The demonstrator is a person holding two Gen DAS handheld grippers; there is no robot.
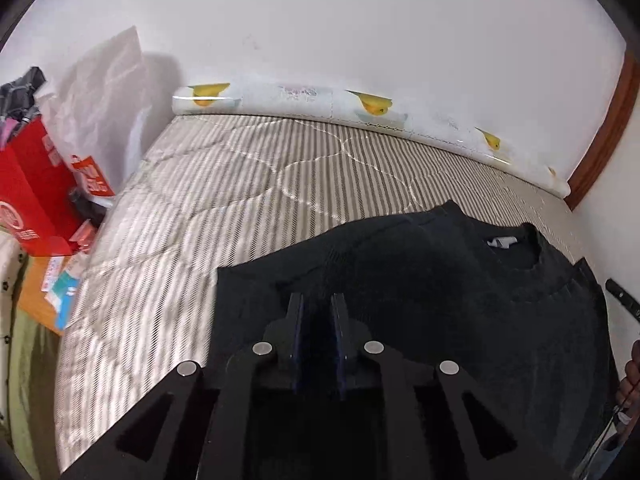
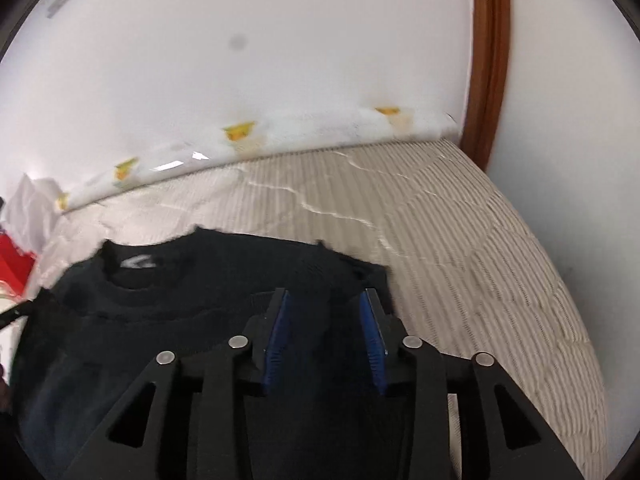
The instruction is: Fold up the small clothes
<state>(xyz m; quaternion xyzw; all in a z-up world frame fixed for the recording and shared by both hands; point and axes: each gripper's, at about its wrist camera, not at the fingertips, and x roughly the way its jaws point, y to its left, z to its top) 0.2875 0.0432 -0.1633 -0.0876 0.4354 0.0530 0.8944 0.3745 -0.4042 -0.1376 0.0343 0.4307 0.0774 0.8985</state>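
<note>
Sweater point(image 2: 168, 320), black knit, one item: lies flat on the striped mattress point(image 1: 200, 200) under both my grippers, neck label up. Left gripper point(image 1: 318, 308): jaws a narrow slit apart, whether any knit is caught I cannot tell. Right gripper point(image 2: 325, 300): jaws spread, blue pads point(image 2: 278, 336) bare above the cloth. Beyond: printed roll point(image 1: 304, 98) along the white wall point(image 1: 360, 20); red box point(image 1: 28, 184) at left.

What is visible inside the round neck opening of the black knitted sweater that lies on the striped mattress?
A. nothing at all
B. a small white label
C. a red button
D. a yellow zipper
B: a small white label shows inside the collar of the black knitted sweater lying on the striped mattress.
</note>
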